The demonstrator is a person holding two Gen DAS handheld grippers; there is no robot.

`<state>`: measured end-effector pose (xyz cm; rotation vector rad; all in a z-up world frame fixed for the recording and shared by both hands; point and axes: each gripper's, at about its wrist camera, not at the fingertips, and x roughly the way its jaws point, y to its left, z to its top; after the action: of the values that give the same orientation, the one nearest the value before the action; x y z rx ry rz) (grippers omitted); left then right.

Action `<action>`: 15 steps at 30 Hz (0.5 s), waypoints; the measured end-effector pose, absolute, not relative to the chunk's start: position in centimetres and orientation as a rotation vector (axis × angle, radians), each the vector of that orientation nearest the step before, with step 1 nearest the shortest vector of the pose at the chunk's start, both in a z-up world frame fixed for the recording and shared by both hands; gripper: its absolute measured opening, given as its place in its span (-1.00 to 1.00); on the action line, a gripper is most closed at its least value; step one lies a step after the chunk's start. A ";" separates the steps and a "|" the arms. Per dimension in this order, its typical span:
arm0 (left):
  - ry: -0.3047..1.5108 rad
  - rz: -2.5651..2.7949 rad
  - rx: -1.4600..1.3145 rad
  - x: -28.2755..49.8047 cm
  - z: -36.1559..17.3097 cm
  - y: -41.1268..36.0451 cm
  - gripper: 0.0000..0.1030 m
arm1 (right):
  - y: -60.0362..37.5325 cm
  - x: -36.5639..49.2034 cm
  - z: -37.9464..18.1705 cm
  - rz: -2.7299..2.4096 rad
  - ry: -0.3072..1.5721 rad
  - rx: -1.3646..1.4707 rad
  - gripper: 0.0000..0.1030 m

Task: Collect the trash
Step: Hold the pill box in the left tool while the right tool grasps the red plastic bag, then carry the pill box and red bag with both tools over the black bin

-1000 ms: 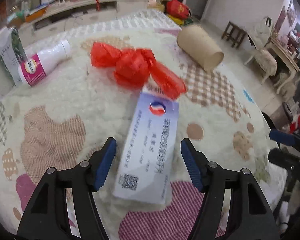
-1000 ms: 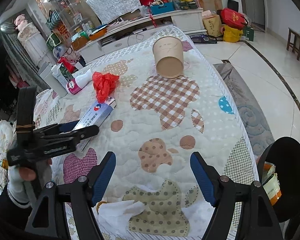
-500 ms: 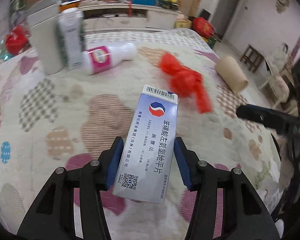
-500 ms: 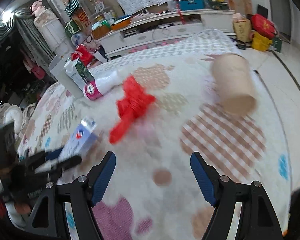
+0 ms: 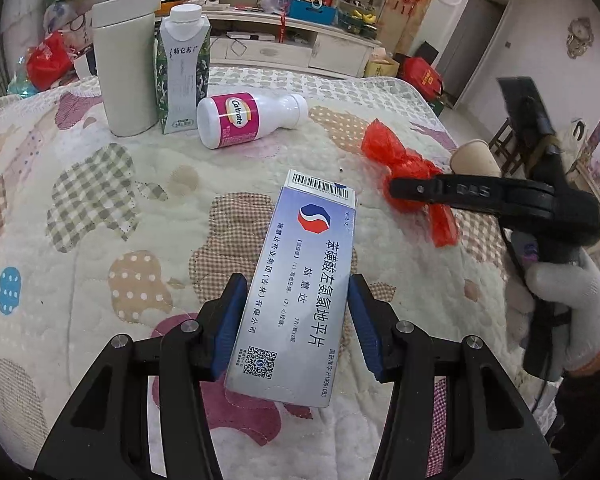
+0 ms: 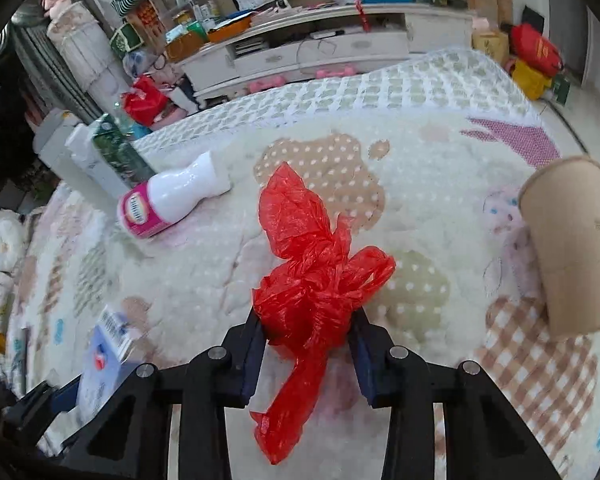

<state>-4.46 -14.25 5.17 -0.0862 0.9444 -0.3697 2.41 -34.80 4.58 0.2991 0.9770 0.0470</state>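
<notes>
My left gripper [image 5: 296, 320] is shut on a long white-and-blue medicine box [image 5: 300, 280] and holds it just above the quilt. The box also shows at the lower left of the right wrist view [image 6: 108, 356]. My right gripper [image 6: 308, 328] is closed around a crumpled red plastic bag [image 6: 316, 276] that lies on the quilt. In the left wrist view the right gripper [image 5: 404, 190] reaches in from the right onto the red bag [image 5: 400, 164].
A white Caltrate bottle [image 5: 248, 120] lies on its side on the patterned quilt [image 5: 100, 240]. A milk carton [image 5: 182, 68] and a white thermos [image 5: 124, 56] stand behind it. A cardboard tube [image 6: 572, 240] lies at the right. A TV cabinet [image 6: 320, 44] stands beyond the bed.
My left gripper closed on the medicine box and lifted it. My right gripper swung left across the quilt and closed around the red bag.
</notes>
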 end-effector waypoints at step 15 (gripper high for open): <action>0.874 -0.448 -0.045 -9.7 8.7 -20.4 -0.03 | -36.8 -12.9 10.0 0.053 0.848 0.230 -0.28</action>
<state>-9.72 -20.38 8.74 -0.0454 0.8741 -0.4476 -12.89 -36.83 10.02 0.2295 0.8476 0.0535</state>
